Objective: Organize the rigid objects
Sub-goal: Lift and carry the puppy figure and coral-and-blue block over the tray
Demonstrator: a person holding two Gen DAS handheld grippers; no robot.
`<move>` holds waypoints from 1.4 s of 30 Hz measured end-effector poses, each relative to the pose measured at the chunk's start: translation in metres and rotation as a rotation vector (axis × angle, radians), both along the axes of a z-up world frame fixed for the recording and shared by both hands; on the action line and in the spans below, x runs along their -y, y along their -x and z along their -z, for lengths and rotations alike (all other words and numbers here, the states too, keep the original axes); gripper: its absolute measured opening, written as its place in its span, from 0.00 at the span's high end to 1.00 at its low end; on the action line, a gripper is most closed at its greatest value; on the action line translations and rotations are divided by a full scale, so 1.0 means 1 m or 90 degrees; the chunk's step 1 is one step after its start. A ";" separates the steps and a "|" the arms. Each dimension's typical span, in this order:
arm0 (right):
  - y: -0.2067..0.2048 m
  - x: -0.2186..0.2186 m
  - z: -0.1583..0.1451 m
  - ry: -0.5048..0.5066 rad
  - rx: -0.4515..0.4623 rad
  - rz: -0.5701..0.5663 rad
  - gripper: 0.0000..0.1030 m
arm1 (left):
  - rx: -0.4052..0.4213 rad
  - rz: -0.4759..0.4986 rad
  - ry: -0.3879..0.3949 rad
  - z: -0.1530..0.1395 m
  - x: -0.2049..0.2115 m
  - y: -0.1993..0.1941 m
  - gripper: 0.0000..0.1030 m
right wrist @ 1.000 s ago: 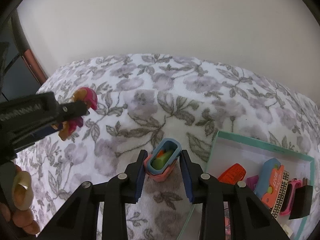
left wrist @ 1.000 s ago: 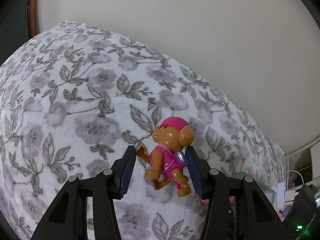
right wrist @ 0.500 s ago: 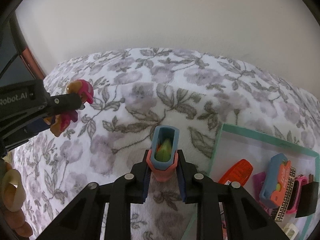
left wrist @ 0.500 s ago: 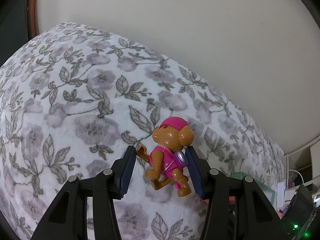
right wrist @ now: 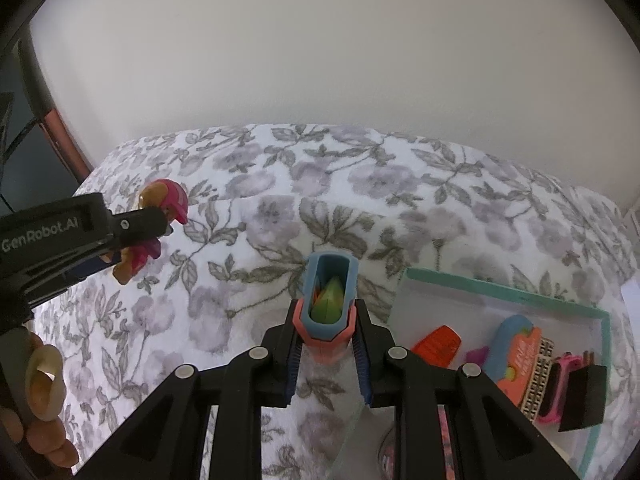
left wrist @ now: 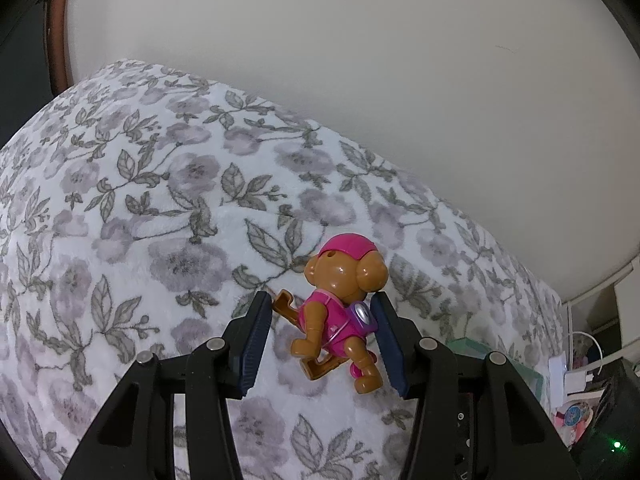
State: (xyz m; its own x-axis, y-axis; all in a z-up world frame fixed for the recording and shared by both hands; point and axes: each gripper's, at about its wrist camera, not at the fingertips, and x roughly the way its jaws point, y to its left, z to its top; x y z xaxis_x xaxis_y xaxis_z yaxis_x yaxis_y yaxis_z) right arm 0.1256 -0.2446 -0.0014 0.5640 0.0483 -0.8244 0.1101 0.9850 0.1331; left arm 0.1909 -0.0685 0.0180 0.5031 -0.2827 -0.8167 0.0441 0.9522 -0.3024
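Note:
A brown toy dog figure in a pink suit and cap sits between the fingers of my left gripper. It hangs above the floral blanket and touches the right finger; whether the jaws squeeze it I cannot tell. The right wrist view shows the same figure held up at the left. My right gripper is shut on a blue and coral toy case with green and orange pieces inside, just left of a teal-rimmed tray.
The tray holds an orange piece, a blue and coral toy, a pink item and a black block. A white wall stands behind the bed. A shelf with clutter is at the far right.
My right gripper closed on the toy case and raised it off the blanket. My left gripper with the dog figure rose a little above the blanket.

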 end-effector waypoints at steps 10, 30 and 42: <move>0.038 0.011 -0.045 0.003 0.011 0.033 0.76 | 0.013 0.044 -0.005 -0.031 0.022 0.037 0.49; 0.156 0.043 -0.088 0.037 0.026 0.136 0.76 | 0.071 0.157 -0.024 -0.075 0.053 0.136 0.49; 0.201 0.066 -0.072 0.070 -0.022 0.186 0.76 | 0.018 0.289 -0.023 -0.044 0.109 0.185 0.49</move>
State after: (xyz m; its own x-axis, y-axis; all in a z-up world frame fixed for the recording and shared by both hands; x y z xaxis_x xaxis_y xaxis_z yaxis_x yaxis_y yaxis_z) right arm -0.0751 -0.3103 0.0701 0.5122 -0.2016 -0.8349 0.3928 0.9194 0.0189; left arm 0.0056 -0.1771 0.0621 0.3576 -0.4519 -0.8173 0.4671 0.8443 -0.2625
